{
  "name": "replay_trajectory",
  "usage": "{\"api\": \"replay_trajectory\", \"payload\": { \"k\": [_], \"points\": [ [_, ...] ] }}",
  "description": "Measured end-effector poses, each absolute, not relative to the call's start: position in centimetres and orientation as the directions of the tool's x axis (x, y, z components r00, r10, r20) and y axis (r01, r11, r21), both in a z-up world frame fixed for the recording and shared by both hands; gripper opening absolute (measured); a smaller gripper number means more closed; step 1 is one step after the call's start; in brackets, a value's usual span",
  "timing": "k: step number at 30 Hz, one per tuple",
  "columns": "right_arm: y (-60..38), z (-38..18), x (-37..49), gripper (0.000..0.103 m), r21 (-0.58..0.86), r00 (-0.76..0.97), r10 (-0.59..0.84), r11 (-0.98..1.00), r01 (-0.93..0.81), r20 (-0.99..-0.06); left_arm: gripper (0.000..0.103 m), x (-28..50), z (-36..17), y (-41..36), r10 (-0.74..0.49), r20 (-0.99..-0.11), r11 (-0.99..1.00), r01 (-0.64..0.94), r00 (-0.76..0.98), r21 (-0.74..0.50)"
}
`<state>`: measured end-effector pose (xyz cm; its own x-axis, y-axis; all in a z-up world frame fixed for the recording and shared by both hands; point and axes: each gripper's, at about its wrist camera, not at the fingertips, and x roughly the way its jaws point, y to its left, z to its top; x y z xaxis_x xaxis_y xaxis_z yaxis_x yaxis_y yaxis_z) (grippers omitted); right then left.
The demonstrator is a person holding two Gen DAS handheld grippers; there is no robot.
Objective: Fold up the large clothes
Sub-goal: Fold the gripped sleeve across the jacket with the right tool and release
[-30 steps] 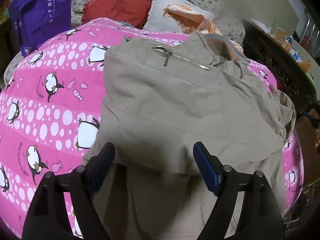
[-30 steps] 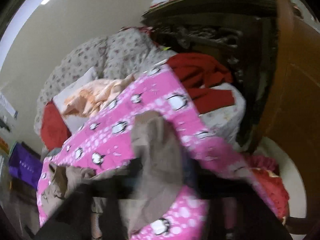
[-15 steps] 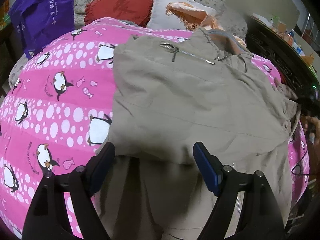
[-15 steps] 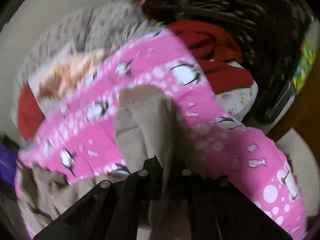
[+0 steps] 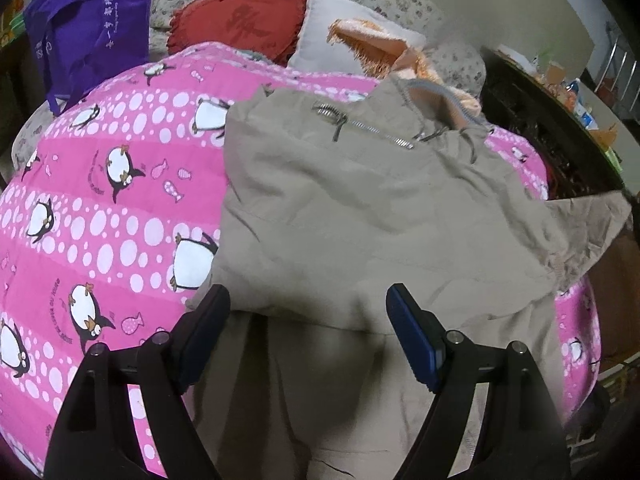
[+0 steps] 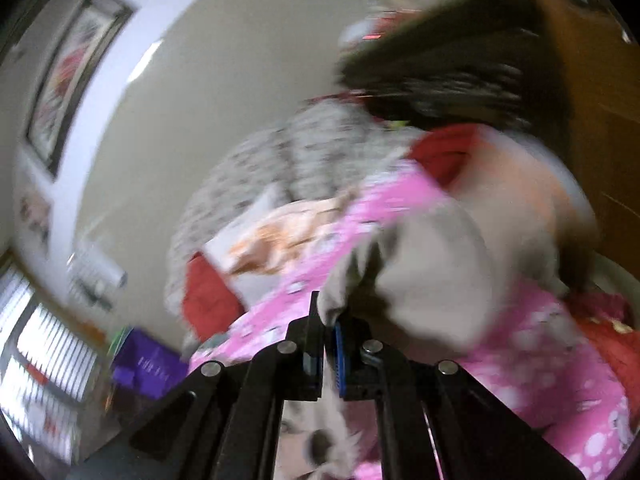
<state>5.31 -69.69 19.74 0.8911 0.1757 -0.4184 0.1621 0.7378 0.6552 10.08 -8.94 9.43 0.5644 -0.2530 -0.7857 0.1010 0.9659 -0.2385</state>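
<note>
A large beige jacket [image 5: 340, 216] with a metal zipper lies spread on a pink penguin-print quilt [image 5: 100, 184]. My left gripper [image 5: 308, 320] hovers open just above the jacket's near part, nothing between its fingers. On the right side a beige sleeve end [image 5: 588, 220] is lifted off the bed toward the right edge. In the blurred right wrist view my right gripper [image 6: 328, 320] is shut on that beige sleeve [image 6: 420, 276], whose cloth bunches up ahead of the pinched fingertips above the quilt [image 6: 532, 356].
A red heart cushion [image 5: 240, 20], a white pillow with orange cloth [image 5: 360, 40] and a purple bag [image 5: 92, 24] lie at the bed's far end. A dark carved cabinet [image 5: 552, 136] stands right of the bed. Red cloth [image 6: 444, 152] lies beside it.
My right gripper has closed on the beige sleeve and swung upward with it, lifting the sleeve off the quilt. The left gripper stayed open, shifting only slightly over the jacket.
</note>
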Motion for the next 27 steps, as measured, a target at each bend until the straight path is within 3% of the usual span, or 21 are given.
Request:
{"api": "replay_trajectory", "payload": {
  "k": [4, 8, 11, 14, 17, 21, 24, 27],
  "points": [
    [-61.6, 22.6, 7.9, 0.004, 0.586, 0.851, 0.316, 0.81, -0.013, -0.419, 0.081, 9.6, 10.4, -8.4, -0.267, -0.766, 0.961, 0.101, 0.585, -0.257],
    [-50.1, 22.3, 10.4, 0.005, 0.463, 0.736, 0.453, 0.86, -0.213, -0.503, 0.081, 9.5, 10.3, -7.7, -0.265, -0.765, 0.96, 0.085, 0.587, -0.268],
    [-40.9, 18.7, 11.7, 0.01, 0.34, 0.624, 0.473, 0.881, -0.328, -0.622, 0.081, 9.4, 9.6, -7.2, -0.261, -0.775, 0.96, 0.068, 0.576, -0.272],
    [-33.9, 12.3, 12.2, 0.03, 0.252, 0.494, 0.423, 0.891, -0.377, -0.759, 0.081, 9.5, 9.1, -6.9, -0.263, -0.782, 0.958, 0.059, 0.564, -0.279],
    [-30.7, 7.6, 11.3, 0.034, 0.222, 0.384, 0.39, 0.883, -0.413, -0.837, 0.081, 9.6, 9.2, -6.8, -0.267, -0.784, 0.959, 0.075, 0.561, -0.274],
    [-32.2, 7.1, 8.0, 0.056, 0.225, 0.413, 0.404, 0.88, -0.418, -0.816, 0.081, 9.8, 9.5, -6.8, -0.271, -0.774, 0.959, 0.095, 0.572, -0.265],
    [-35.2, 8.6, 6.8, 0.064, 0.22, 0.504, 0.387, 0.907, -0.359, -0.772, 0.081, 10.2, 9.4, -6.8, -0.287, -0.768, 0.953, 0.091, 0.572, -0.288],
    [-37.8, 9.8, 7.3, 0.064, 0.225, 0.569, 0.352, 0.932, -0.284, -0.743, 0.081, 10.8, 9.4, -6.9, -0.324, -0.756, 0.938, 0.09, 0.569, -0.334]
  ]
}}
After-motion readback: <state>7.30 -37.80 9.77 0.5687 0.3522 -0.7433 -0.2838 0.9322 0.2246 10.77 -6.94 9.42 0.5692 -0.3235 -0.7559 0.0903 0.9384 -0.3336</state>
